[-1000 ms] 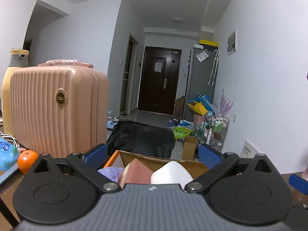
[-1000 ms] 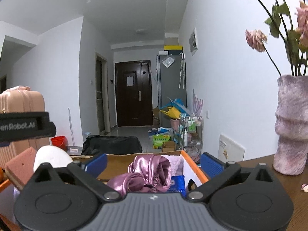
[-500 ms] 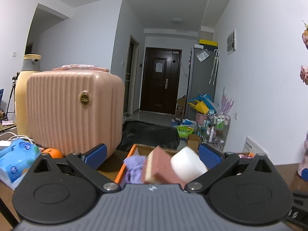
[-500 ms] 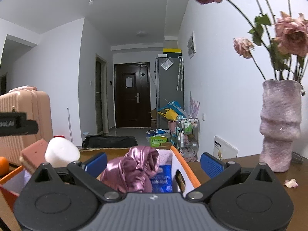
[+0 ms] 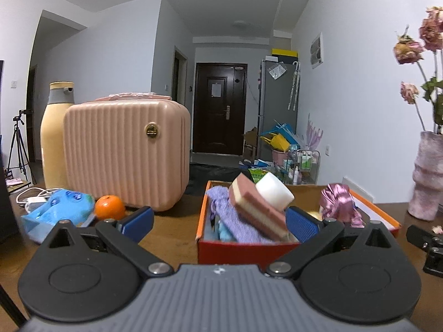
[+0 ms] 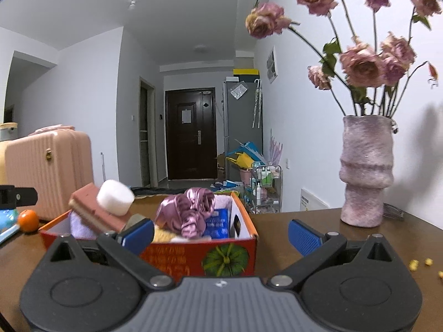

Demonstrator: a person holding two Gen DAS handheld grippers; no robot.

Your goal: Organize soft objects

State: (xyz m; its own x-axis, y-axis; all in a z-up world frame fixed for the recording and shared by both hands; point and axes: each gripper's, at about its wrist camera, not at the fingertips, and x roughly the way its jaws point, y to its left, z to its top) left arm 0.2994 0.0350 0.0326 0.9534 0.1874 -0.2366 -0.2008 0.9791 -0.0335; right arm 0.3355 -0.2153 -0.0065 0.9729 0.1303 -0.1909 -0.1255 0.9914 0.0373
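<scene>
sponge point(image 5: 256, 207) in box point(image 5: 243, 247) | suitcase point(image 5: 124, 155) left of box | vase point(image 6: 365, 171) right | orange point(image 5: 109, 207) before suitcase

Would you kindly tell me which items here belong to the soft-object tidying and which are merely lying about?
Job: orange box, pink sponge, white foam roll, satin scrunchie, striped cloth.
Lying about: pink case, orange, flower vase, blue wipes pack.

Place: home, lived-in flat.
Centre of frame: hallway ending at a dark entry door point(image 5: 219, 108).
Right of door: grey fridge point(image 5: 277, 105), cluttered trolley point(image 5: 304, 163).
Left of frame: pink suitcase point(image 5: 126, 153) on a brown table point(image 5: 171, 225).
Right edge: vase point(image 6: 365, 170) with dried roses point(image 6: 360, 63).
</scene>
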